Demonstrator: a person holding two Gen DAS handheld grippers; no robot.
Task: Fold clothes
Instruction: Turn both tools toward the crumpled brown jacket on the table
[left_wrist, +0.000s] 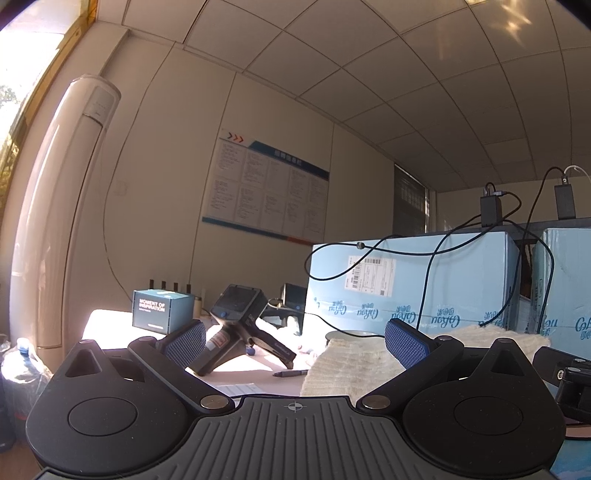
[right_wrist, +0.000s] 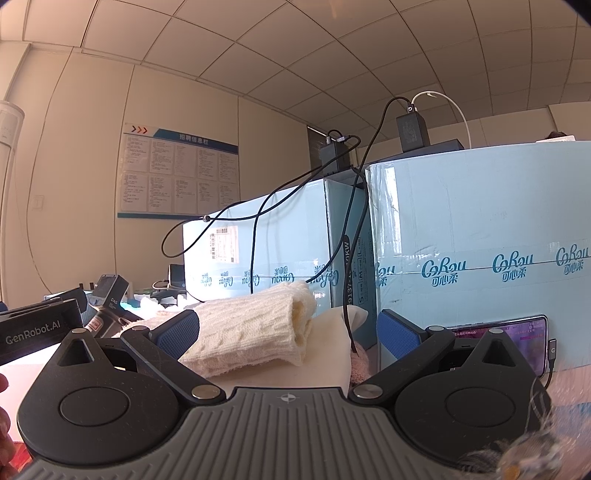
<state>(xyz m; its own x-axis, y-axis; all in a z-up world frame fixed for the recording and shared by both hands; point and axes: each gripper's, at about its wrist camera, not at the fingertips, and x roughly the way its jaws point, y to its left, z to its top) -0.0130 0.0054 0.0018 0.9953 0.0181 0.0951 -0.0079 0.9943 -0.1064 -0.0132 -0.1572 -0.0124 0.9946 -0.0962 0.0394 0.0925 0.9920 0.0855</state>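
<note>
A cream knitted garment (right_wrist: 251, 332) lies folded in a thick bundle on the white table (right_wrist: 314, 369), right in front of my right gripper (right_wrist: 288, 332). That gripper is open, its blue-padded fingers (right_wrist: 179, 330) spread wide, the left pad just beside the bundle's edge. In the left wrist view the same cream knit (left_wrist: 351, 363) lies ahead and to the right. My left gripper (left_wrist: 295, 341) is open too, and holds nothing; its right pad (left_wrist: 406, 343) overlaps the knit in view.
Large light-blue cartons (right_wrist: 480, 236) stand close behind the garment, with chargers and black cables (right_wrist: 354, 206) draped over them. A phone (right_wrist: 517, 339) leans at the right. A spare black handheld gripper (left_wrist: 240, 325), a small blue box (left_wrist: 162, 310) and a pen (left_wrist: 291, 373) lie on the table.
</note>
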